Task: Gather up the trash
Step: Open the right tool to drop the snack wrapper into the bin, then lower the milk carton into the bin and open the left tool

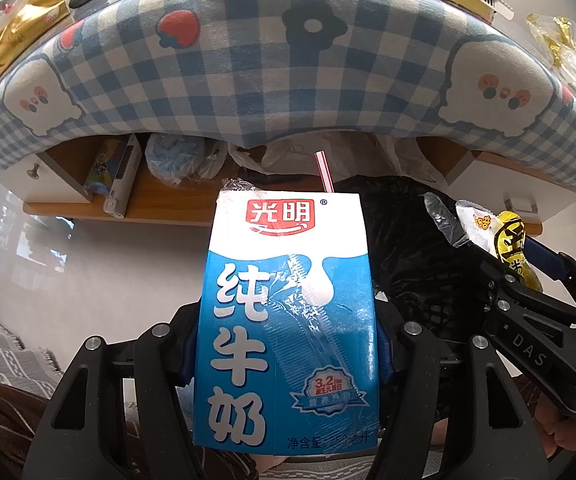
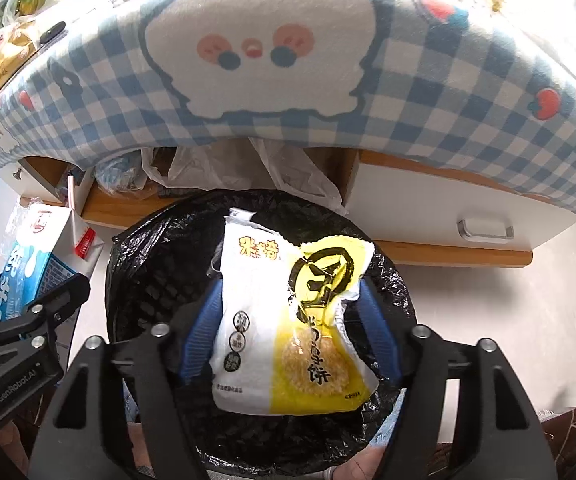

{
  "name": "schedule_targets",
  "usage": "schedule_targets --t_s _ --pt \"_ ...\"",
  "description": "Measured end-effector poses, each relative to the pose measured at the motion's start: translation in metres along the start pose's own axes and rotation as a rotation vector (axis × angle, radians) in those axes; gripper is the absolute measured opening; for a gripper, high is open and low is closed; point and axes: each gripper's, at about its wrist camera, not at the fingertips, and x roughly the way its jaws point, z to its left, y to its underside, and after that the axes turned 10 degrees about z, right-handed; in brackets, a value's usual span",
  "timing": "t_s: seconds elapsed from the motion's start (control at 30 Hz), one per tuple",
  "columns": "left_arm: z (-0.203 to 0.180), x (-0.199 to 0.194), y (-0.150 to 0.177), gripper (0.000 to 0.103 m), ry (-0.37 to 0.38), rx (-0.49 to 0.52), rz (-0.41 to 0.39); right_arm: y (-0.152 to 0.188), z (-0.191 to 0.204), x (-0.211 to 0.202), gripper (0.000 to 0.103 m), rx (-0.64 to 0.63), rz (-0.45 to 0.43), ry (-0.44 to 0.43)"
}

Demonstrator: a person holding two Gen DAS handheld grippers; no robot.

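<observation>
A blue and white milk carton [image 1: 288, 320] with a red-striped straw [image 1: 324, 172] stands upright between the blue pads of my left gripper [image 1: 285, 344], which is shut on it. It also shows at the left edge of the right wrist view as the carton [image 2: 35, 264]. A white and yellow snack wrapper [image 2: 288, 332] lies between the spread fingers of my right gripper [image 2: 290, 292], directly above the black bin bag [image 2: 147, 280]. The pads do not press on it. In the left wrist view, the wrapper [image 1: 484, 224] hangs over the bag [image 1: 408, 240], to the right of the carton.
A table under a blue checked cloth [image 1: 247, 60] juts out above the bin. Its lower shelf holds plastic bags [image 1: 175, 160] and a box. A white drawer with a metal handle [image 2: 486, 229] is at the right. Gold packets [image 1: 15, 32] lie on the tabletop.
</observation>
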Motion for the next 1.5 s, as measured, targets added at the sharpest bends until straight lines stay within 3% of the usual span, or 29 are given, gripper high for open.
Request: schedule_targets --t_s 0.27,0.5,0.93,1.23,1.5 --pt "-0.002 -0.003 0.002 0.063 0.013 0.013 -0.010 0.005 -0.003 -0.019 0.080 -0.001 -0.027 0.009" --pt "-0.010 -0.029 0.003 0.063 0.045 0.032 -0.039 0.006 -0.024 -0.054 0.095 0.024 -0.081 0.041" --pt "-0.054 -0.060 -0.007 0.063 0.037 0.095 -0.076 0.005 -0.066 -0.096 0.095 0.088 -0.124 0.078" --pt "-0.092 -0.035 -0.015 0.063 0.067 0.122 -0.037 0.007 -0.098 -0.084 0.095 0.154 -0.107 0.074" --pt "-0.105 0.005 -0.020 0.063 0.067 0.140 0.019 0.008 -0.112 -0.063 0.095 0.162 -0.075 0.063"
